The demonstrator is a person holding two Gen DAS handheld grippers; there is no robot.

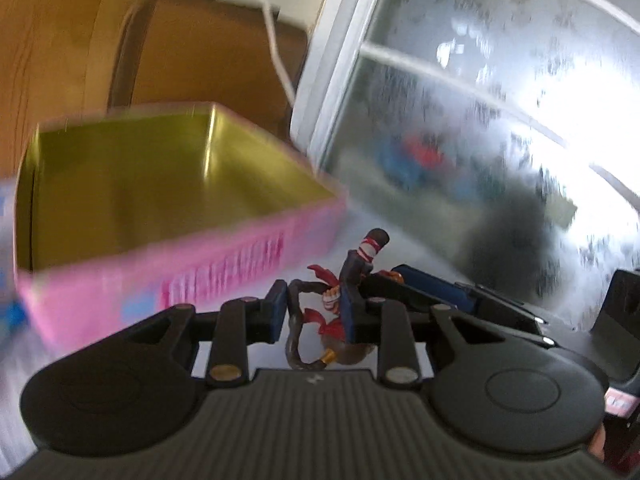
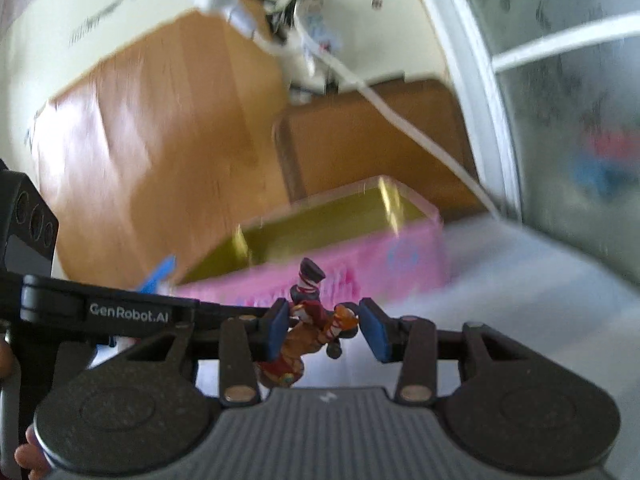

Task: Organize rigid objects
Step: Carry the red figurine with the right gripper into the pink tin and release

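Observation:
A small toy figurine with red, dark and striped parts sits between the blue pads of my left gripper, which is shut on it. The same figurine shows in the right wrist view between the pads of my right gripper; the left pad touches it, the right pad stands apart, so that gripper is open. A pink tin box with a gold inside stands open just ahead and left; it also shows in the right wrist view. The right gripper's fingers reach in from the right.
A frosted glass window with a white frame stands to the right. Wooden furniture is behind the box, with a white cable hanging across it. The surface under the box is white. Both views are motion-blurred.

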